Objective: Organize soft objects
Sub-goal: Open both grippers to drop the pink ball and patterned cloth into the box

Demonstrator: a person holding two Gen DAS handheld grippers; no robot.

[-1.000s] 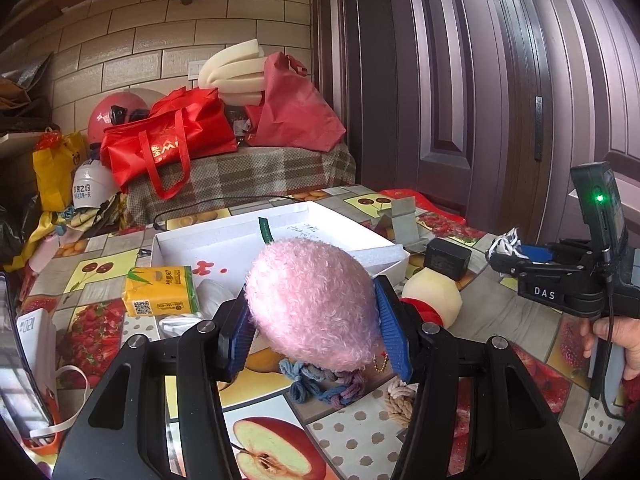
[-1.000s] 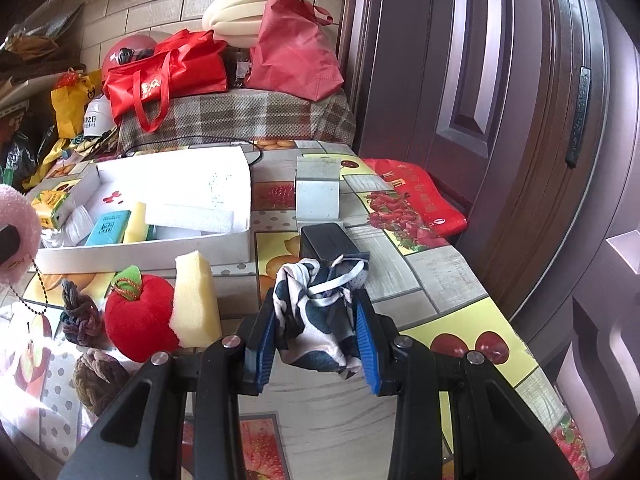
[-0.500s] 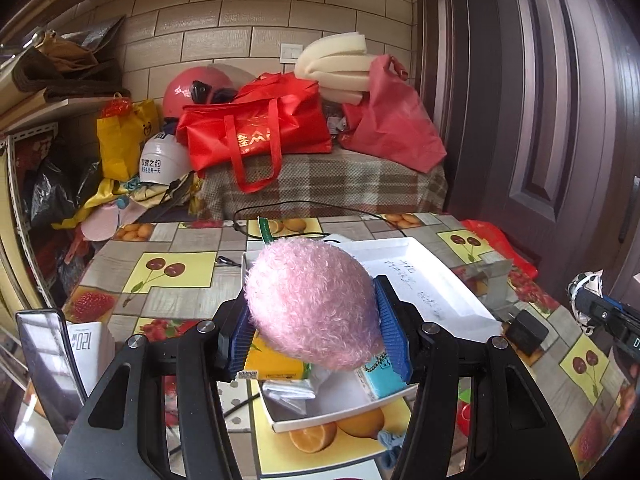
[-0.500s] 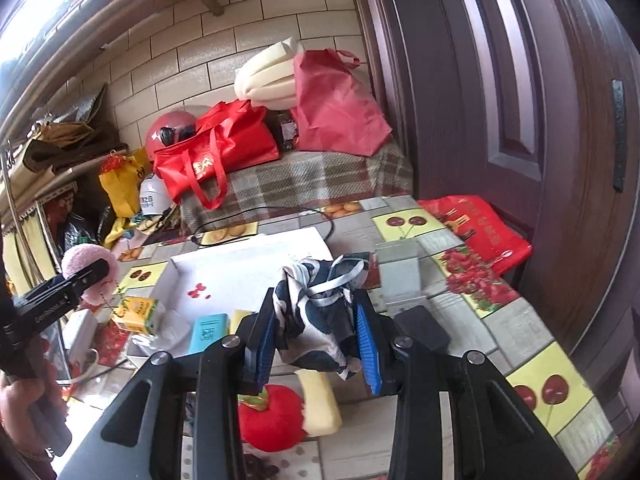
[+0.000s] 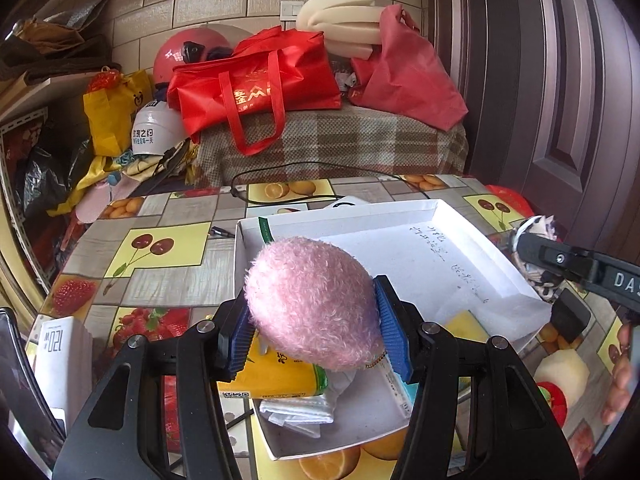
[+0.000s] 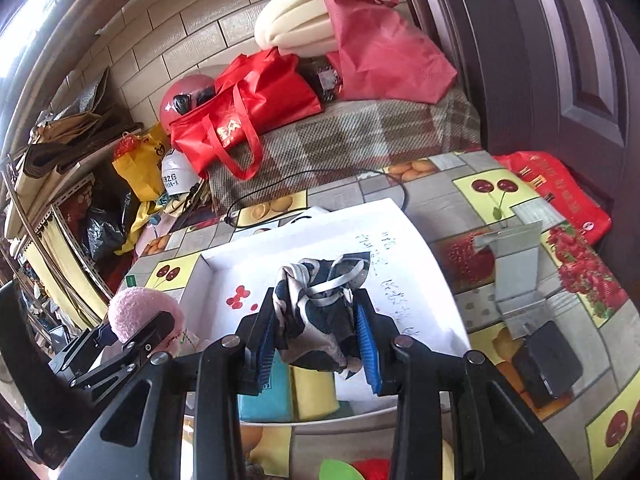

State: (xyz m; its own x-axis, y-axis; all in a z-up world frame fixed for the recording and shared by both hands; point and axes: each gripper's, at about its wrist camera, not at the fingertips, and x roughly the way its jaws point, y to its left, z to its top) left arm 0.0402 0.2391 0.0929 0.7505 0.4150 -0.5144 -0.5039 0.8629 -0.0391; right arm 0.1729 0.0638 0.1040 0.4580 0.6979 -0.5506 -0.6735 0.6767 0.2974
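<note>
white box point(image 5: 476, 216) holds yellow sponge point(image 6: 314, 398)

"120" on white pack point(image 5: 62, 346)

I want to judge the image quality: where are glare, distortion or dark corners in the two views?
Left wrist view: even light, sharp pink plush ball, straight door lines bend, corners black. Right wrist view: blown-out glare at the upper left edge, patterned cloth sharp, brick wall curves strongly.
</note>
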